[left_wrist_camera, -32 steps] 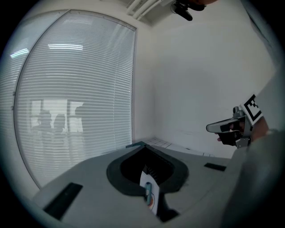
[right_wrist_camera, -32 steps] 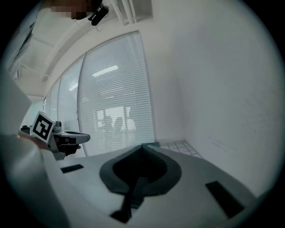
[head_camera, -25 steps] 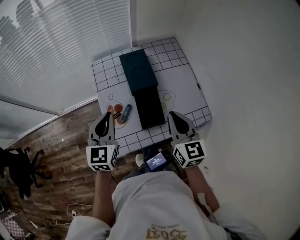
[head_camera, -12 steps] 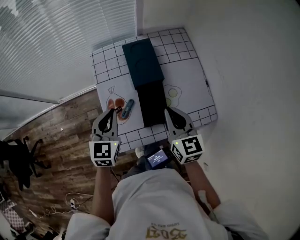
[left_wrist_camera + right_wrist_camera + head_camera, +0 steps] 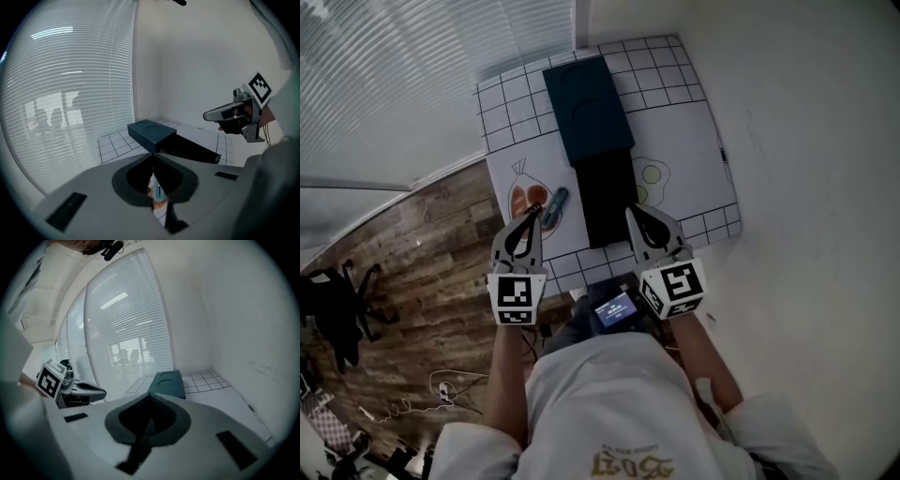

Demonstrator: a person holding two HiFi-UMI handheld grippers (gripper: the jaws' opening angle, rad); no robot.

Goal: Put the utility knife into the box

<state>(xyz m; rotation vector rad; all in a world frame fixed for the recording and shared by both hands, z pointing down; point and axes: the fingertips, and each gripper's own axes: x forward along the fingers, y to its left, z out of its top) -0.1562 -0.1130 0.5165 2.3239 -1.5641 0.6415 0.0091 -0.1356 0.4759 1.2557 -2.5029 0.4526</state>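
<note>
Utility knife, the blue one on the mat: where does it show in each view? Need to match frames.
Head view: blue plastic utility knife left of centre, on the white gridded mat.
Left gripper view: low centre, only a sliver of the knife shows.
Right gripper view: not in it.
Shared landmark: dark teal rectangular box.

Box [image 5: 589, 111] mid-bench [image 5: 689, 155], drawer [image 5: 607, 197] sticking out on the near side; knife [image 5: 555, 208] on bench, just left of drawer.

Left tongs [image 5: 529, 216] dropped closer to utility knife [image 5: 555, 207]; right tongs [image 5: 637, 217] lowered too.
</note>
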